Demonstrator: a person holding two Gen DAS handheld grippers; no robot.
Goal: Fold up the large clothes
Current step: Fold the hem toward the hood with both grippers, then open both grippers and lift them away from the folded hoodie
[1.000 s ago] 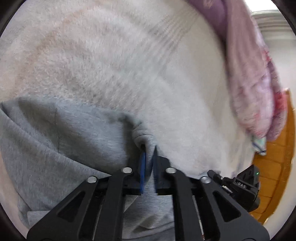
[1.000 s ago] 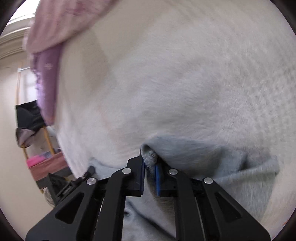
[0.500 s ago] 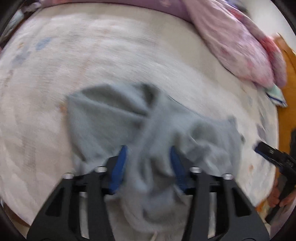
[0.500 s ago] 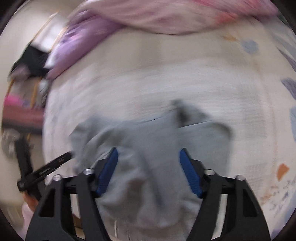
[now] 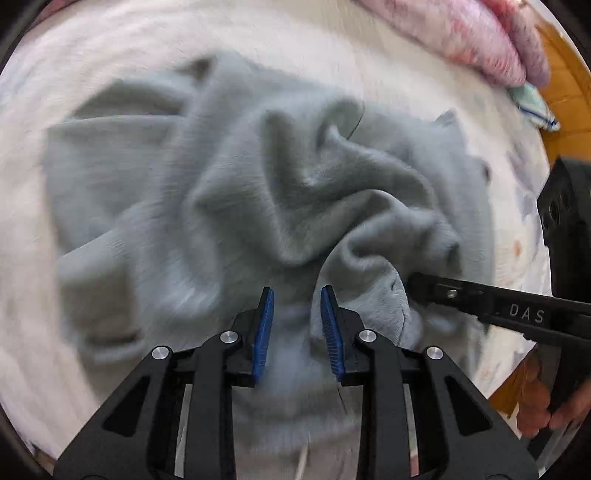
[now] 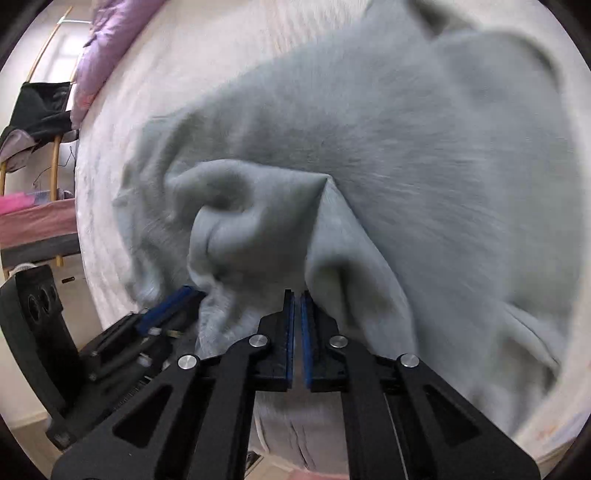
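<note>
Grey fleece filled both views: a large, crumpled grey sweatshirt (image 5: 258, 192) lay bunched in thick ridges on a white textured bedspread (image 5: 33, 258). From the left wrist camera, the left gripper (image 5: 297, 295) hung over the near part of the garment with its blue-padded black fingers (image 5: 263, 328) spread a little and closing; cloth showed in the gap behind them, but the pads did not press on it. To its right in that view, the right gripper (image 5: 413, 284) reached in from the side, its black tip at a raised fold of the sweatshirt, and a hand (image 5: 543, 406) showed at the lower right edge. From the right wrist camera, the right gripper (image 6: 297, 295) had its blue pads closing, nearly pressed together, right at a peaked fold of the grey fabric (image 6: 406, 166); whether any cloth was pinched between them could not be told. The left gripper (image 6: 184, 295) sat low on the left of that view, touching the garment's edge. A pink and purple quilt (image 5: 461, 33) lay along the far side of the bed.
</note>
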